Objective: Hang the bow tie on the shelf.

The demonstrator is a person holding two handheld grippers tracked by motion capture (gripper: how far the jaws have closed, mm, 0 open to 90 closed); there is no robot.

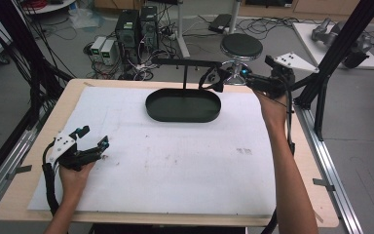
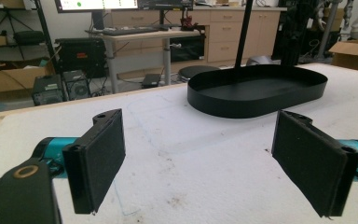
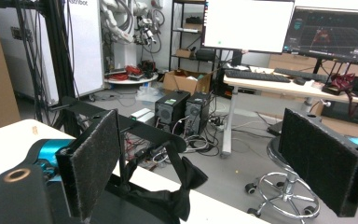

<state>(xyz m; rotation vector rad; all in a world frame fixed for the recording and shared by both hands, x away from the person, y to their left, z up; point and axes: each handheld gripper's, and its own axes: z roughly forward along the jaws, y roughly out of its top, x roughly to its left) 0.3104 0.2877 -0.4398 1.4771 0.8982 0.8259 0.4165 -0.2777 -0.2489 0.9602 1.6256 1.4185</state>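
Reading any writing here is hard: the top of a white board behind the black frame in the right gripper view carries a few dark letters, cut off and too blurred to make out, and the two monitors (image 3: 289,28) on the far desk show a pale window and a dark graphic with nothing legible. On the table (image 1: 39,122), covered by a white sheet (image 1: 175,156) with faint pencil lines and small smudges, stands a black oval tray (image 1: 183,106) with a low upright wall; a thin black post (image 1: 185,78) rises from its far side and carries a horizontal black bar (image 1: 187,62) above it. A dark fabric strap (image 1: 209,80) hangs from the right end of that bar; in the right gripper view it droops below the bar as a crumpled black loop (image 3: 177,186). The tray sits at the far middle of the sheet, and in the left gripper view it lies ahead and to the right (image 2: 256,91). The left gripper (image 1: 93,141), held low at the near left corner of the sheet, has its jaws spread wide with nothing between them, its padded faces (image 2: 100,158) above bare sheet. The right gripper (image 1: 231,78) is raised at the far right, near the strap and bar end, jaws likewise wide apart and gripping nothing; whether it touches the strap cannot be told. A round black stool (image 1: 241,47) stands on the floor beyond the table.
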